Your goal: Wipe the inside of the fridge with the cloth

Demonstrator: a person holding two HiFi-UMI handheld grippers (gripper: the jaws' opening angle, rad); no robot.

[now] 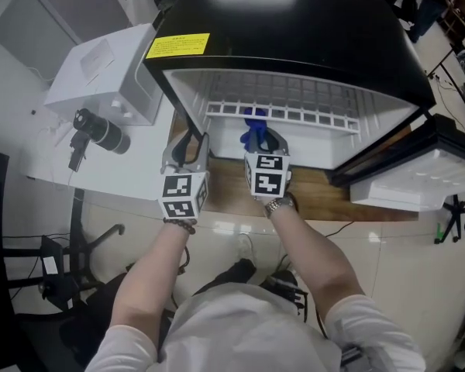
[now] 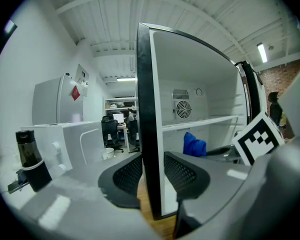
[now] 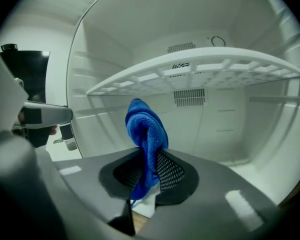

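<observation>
R tool [image 3: 149,170] was clenched on blue cloth [image 3: 146,129], fridge shelf [image 3: 200,66] above it. L tool [image 2: 151,176] clamped fridge side wall [image 2: 145,104], cloth to its right.

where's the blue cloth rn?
Head view, centre: the blue cloth is pinched in the right gripper, just inside the open fridge, below its white shelf.
</observation>
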